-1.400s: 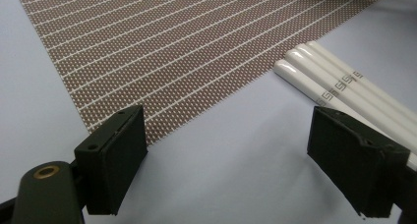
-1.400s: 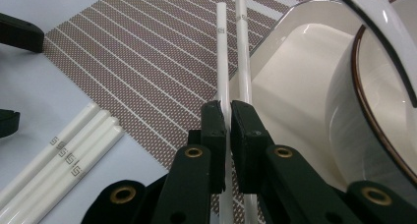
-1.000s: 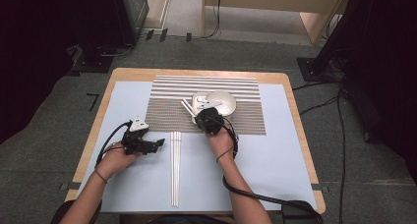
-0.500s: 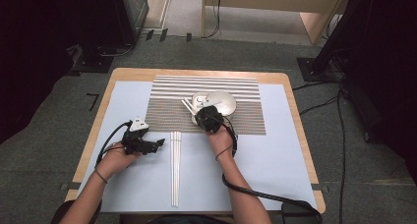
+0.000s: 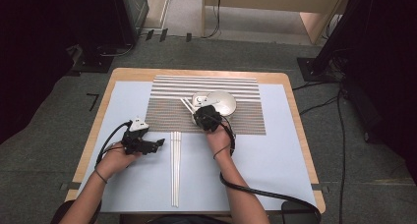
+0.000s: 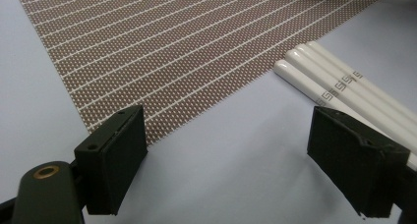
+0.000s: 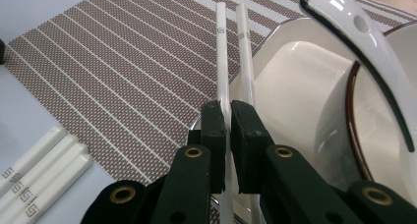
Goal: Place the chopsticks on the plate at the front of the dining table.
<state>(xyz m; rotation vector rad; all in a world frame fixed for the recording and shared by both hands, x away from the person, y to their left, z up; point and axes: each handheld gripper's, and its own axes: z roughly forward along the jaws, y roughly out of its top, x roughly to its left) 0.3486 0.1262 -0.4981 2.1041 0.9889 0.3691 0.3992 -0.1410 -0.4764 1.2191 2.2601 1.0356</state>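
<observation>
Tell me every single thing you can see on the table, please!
placemat: one, brown with white stripes, far middle of the table.
table cover: one, pale blue sheet, over the wooden table.
loose chopsticks: three or so, white, lying side by side on the cover near the person.
held chopsticks: two, white, over the placemat, between the right gripper's jaws.
bowls: two, white, on the placemat; a white spoon rests over them.
left gripper: black, jaws open, nothing between them, beside the loose chopsticks.
right gripper: black, shut on a held chopstick.
</observation>
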